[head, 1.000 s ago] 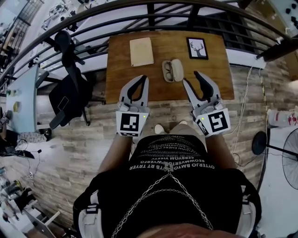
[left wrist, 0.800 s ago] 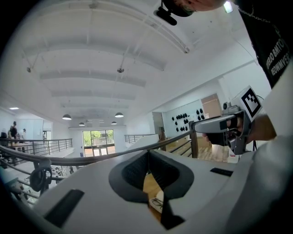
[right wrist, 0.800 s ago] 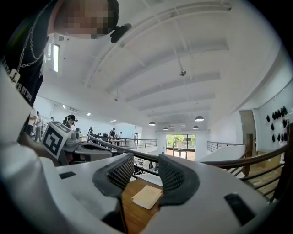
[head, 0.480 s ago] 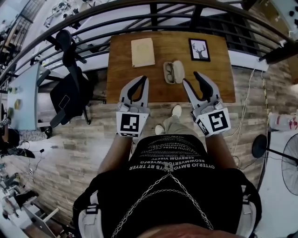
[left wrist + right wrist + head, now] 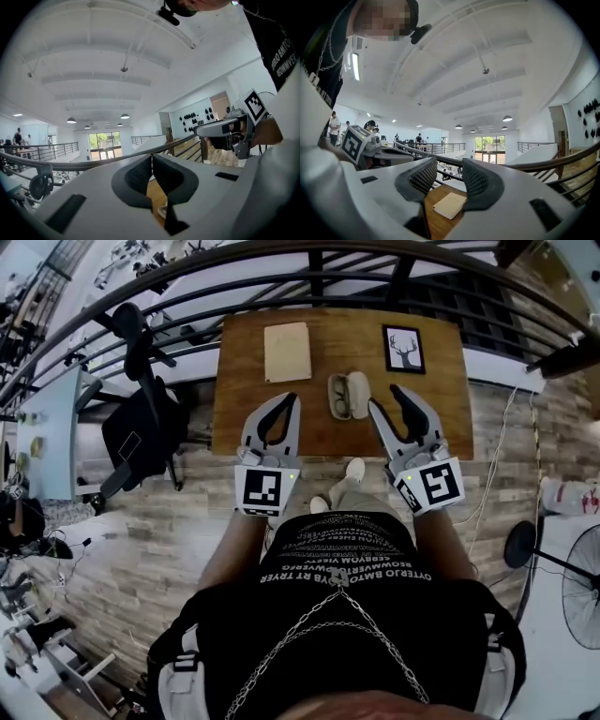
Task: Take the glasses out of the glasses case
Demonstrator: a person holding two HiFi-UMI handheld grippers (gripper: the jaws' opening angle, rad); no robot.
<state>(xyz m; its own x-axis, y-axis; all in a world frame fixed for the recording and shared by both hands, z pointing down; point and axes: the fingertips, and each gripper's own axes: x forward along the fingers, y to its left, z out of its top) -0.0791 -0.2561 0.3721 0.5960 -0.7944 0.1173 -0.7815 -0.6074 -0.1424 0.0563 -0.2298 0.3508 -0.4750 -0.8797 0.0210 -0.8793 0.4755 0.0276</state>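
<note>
Nearest, the left gripper [image 5: 289,397] hangs over the counter's [image 5: 246,413] front edge at 11 o'clock, jaws pressed together on nothing. The right gripper [image 5: 384,397], at 1 o'clock, has its jaws apart and empty. Between them at 12 o'clock lies the open glasses case [image 5: 359,393], with the glasses [image 5: 338,396] in its left half. Unpinned, the light case would probably slide or lift along with them. Farther off, a notepad [image 5: 287,351] lies at 11.

Bright, even indoor light, ceiling lamps [image 5: 71,120] and a glazed far doorway [image 5: 489,143] as sources, doorway slightly overexposed, faint diffuse shadows on the table [image 5: 244,381], strong fisheye curvature bending the railing [image 5: 281,263], black vignette corners in both gripper views, left claw [image 5: 151,159] soft at close range
</note>
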